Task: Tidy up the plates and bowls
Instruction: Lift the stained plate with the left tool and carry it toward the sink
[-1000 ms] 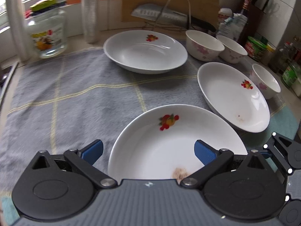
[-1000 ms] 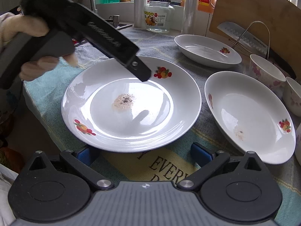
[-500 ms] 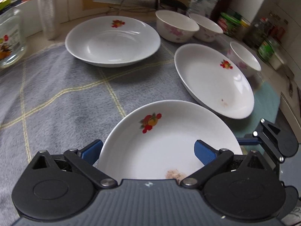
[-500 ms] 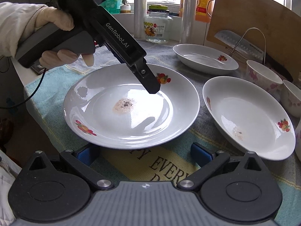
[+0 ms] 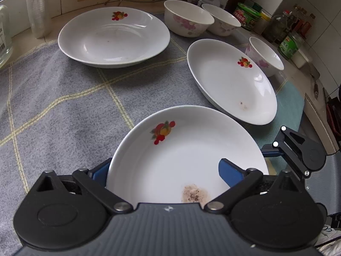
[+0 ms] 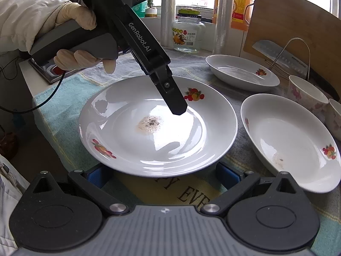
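The near plate (image 5: 191, 149) (image 6: 157, 128), white with fruit motifs and a brown stain, lies on the cloth. My left gripper (image 5: 165, 171) (image 6: 178, 108) points steeply down over it with its jaws closing. One blue finger (image 5: 100, 170) sits outside the plate's left rim and the other hovers over the inside; the pads do not press. My right gripper (image 6: 164, 175) stands open at the plate's near edge. A second stained plate (image 5: 230, 81) (image 6: 287, 140) lies to the right and a third plate (image 5: 113, 38) (image 6: 240, 72) farther back. Three flowered bowls (image 5: 187, 19) stand behind.
A grey checked cloth (image 5: 53, 106) covers the counter. At the back are a glass jar (image 6: 188, 34), an oil bottle (image 6: 240, 6), a cutting board (image 6: 294, 17) and a knife on a wire rack (image 6: 281, 55). Jars and bottles (image 5: 247, 17) crowd the right wall. A person's gloved hand (image 6: 81, 57) holds the left gripper.
The left gripper has tipped further down and swung across the near plate, and its jaws have narrowed a little. The right gripper has stayed put.
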`<control>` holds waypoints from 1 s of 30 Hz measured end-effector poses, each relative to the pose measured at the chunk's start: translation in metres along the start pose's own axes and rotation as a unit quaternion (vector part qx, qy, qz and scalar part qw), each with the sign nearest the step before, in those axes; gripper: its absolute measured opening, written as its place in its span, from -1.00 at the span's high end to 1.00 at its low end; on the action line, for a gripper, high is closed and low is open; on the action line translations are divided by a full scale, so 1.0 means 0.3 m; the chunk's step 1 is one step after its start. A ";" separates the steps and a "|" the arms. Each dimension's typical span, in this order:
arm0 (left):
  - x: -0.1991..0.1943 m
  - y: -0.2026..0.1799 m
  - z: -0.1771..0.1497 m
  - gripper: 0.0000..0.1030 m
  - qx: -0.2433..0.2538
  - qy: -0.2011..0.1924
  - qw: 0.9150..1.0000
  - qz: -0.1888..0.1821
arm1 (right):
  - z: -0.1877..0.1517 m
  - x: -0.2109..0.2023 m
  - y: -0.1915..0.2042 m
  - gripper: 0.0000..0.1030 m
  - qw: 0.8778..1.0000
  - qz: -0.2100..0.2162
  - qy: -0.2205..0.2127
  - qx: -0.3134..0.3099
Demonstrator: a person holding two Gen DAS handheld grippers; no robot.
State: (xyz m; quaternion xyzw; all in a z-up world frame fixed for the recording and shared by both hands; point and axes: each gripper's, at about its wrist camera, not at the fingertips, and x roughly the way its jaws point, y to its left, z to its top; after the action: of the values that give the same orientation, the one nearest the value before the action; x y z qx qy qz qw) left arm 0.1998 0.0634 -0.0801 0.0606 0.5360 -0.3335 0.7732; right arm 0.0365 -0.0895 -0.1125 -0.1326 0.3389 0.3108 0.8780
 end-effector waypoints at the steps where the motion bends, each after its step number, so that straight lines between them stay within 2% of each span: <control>1: -0.001 0.002 0.000 -0.94 0.002 0.002 1.000 -0.002 | 0.003 0.002 0.002 -1.00 1.000 0.000 0.001 -0.001; 30: 0.000 -0.005 -0.013 -0.92 0.024 0.004 1.000 -0.004 | 0.049 0.025 0.020 -1.00 1.000 0.006 0.022 -0.001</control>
State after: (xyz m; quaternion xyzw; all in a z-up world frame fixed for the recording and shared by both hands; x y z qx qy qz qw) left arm 0.1958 0.0641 -0.0813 0.0783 0.5312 -0.3494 0.7679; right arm 0.0445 -0.0748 -0.1067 -0.1378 0.3587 0.3136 0.8684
